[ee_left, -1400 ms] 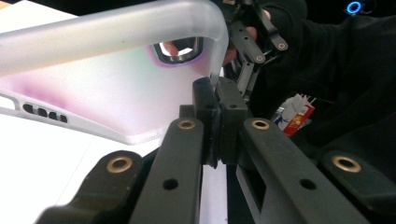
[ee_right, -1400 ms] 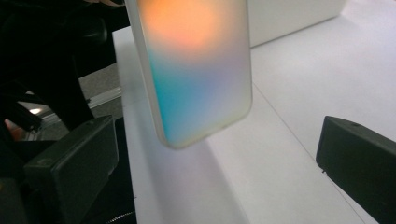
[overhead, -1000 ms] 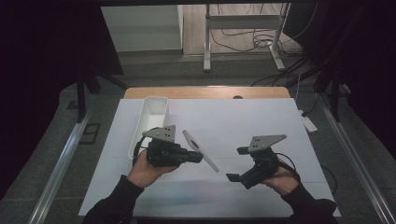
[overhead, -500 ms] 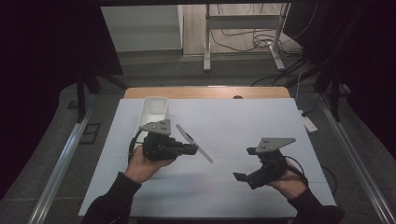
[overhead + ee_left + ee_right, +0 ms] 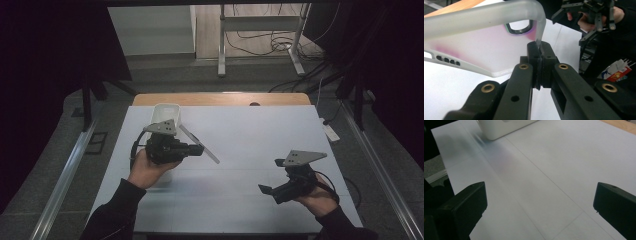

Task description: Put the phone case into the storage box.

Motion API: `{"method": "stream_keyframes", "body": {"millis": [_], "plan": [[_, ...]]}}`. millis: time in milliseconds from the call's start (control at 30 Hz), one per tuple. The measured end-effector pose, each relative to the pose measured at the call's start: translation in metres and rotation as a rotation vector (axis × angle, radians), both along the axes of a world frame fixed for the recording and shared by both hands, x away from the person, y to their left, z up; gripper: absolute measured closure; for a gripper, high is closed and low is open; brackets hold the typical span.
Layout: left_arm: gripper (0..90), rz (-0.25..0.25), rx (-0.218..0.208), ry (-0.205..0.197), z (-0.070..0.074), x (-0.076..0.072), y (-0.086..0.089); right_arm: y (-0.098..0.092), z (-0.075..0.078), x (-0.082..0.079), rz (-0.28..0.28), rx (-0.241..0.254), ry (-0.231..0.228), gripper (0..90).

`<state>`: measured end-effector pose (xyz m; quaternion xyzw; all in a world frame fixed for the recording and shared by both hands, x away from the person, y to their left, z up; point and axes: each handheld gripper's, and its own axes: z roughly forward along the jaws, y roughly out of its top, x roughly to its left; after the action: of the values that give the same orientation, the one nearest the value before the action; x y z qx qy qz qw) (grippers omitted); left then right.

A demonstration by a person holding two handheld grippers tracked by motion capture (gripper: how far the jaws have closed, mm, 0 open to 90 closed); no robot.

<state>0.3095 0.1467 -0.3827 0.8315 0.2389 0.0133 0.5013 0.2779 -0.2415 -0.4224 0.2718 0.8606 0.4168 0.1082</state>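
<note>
Your left gripper (image 5: 200, 149) is clamped on the rim of a frosted, translucent tablet case (image 5: 481, 47), and in the left gripper view the pads (image 5: 540, 53) pinch only the thin side wall near one corner, close to the camera cut-out (image 5: 520, 26). The case hangs in the air over the left half of the white table (image 5: 260, 145), just in front of the white bin (image 5: 166, 114) that stands near the far-left corner; from the high view it reads as a thin sliver seen edge-on (image 5: 200, 145).

Expect it to be light and flexible: a soft shell like this will likely bow and sag away from a one-corner grip, and the smooth rim could slide out of the pads if you swing it fast. Keep the pinch deep on the wall, away from the button slots (image 5: 447, 60), where the edge is weaker.

Your right gripper (image 5: 265, 190) stands released, jaws wide apart and holding nothing, near the table's front-right area. If the case droops, taking the opposite long edge with it should steady things.
</note>
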Motion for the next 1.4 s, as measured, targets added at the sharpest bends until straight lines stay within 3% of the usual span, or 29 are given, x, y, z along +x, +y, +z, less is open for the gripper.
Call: {"method": "stream_keyframes", "body": {"millis": [533,1400], "plan": [[88.1,0.09,0.031,0.004,0.003,0.012,0.017,-0.025,-0.004,-0.006,-0.082,-0.036,-0.049,0.0],[88.1,0.222,0.099,-0.004,0.02,0.025,0.051,-0.059,-0.012,-0.01,-0.214,-0.017,-0.025,0.0]]}}
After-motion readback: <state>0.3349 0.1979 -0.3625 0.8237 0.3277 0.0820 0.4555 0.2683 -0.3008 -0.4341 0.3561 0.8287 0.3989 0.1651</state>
